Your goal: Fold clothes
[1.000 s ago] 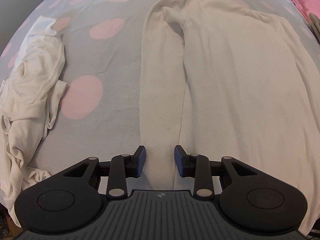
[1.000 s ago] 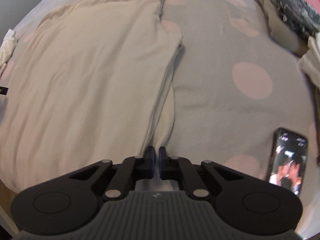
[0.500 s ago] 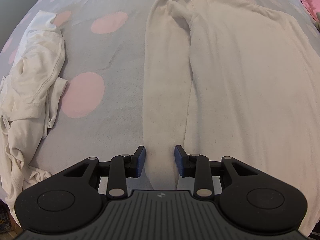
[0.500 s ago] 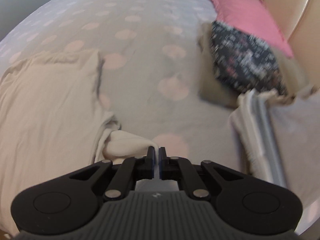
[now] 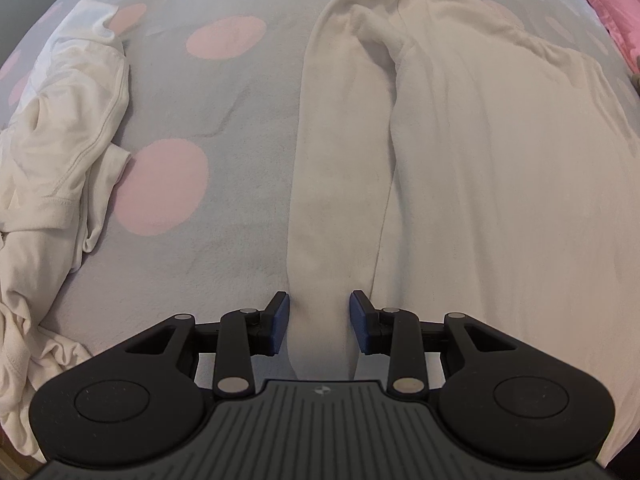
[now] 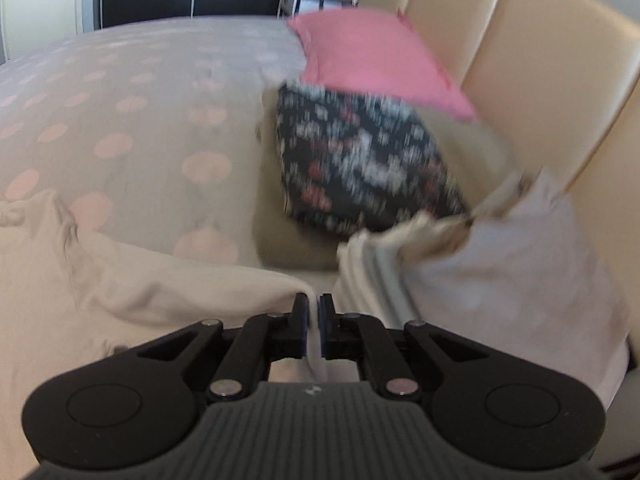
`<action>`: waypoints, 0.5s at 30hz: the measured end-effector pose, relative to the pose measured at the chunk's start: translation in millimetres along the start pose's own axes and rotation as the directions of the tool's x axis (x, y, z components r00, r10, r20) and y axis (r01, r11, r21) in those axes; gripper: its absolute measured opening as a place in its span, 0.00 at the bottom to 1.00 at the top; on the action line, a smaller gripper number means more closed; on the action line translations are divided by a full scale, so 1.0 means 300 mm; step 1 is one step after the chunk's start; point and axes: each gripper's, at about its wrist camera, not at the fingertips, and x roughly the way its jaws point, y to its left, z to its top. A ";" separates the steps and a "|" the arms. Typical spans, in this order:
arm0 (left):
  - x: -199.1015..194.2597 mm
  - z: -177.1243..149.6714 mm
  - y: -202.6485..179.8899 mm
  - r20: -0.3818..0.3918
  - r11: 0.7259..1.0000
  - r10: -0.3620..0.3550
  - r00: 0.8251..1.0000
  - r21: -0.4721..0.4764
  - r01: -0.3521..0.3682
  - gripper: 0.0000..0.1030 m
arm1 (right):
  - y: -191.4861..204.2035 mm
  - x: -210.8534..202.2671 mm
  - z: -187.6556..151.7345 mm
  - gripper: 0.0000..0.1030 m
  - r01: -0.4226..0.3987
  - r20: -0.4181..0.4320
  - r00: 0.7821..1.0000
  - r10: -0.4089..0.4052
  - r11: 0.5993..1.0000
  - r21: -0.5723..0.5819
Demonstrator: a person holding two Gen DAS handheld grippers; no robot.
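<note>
The cream long-sleeved top [image 5: 500, 184] lay spread flat on the spotted bed [image 5: 224, 92], its body ahead and to the right of the left gripper [image 5: 319, 314]. That gripper stood released, jaws apart on either side of the sleeve [image 5: 340, 168] that ran straight forward from it, the cuff end just between the pads. The right gripper [image 6: 314, 322] was clenched on an edge of the same cream cloth, lifted so that the fabric draped away to its left; the view was blurred. I judged the sleeves were being folded in. To do it well, the right should carry its cloth low and level across the body, keeping it taut enough not to bunch. The left should bite only the sleeve, not the bedcover beneath. A crumpled white garment [image 5: 56, 136] lay well to the left gripper's left.
</note>
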 end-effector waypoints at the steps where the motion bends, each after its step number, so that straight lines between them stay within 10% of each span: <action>1: 0.002 0.003 0.003 0.005 1.000 -0.005 1.000 -0.005 0.005 0.30 | -0.001 0.008 -0.009 0.10 -0.002 -0.010 1.000 0.002 1.000 0.014; 8: -0.009 -0.008 0.024 0.024 0.998 -0.034 0.999 -0.053 0.035 0.31 | -0.002 -0.034 -0.043 0.33 0.009 -0.016 1.000 -0.007 0.995 0.099; 15: -0.006 -0.010 0.063 0.045 0.990 -0.086 0.995 -0.108 0.091 0.41 | 0.068 0.018 -0.118 0.35 -0.031 -0.144 0.988 0.049 0.992 0.122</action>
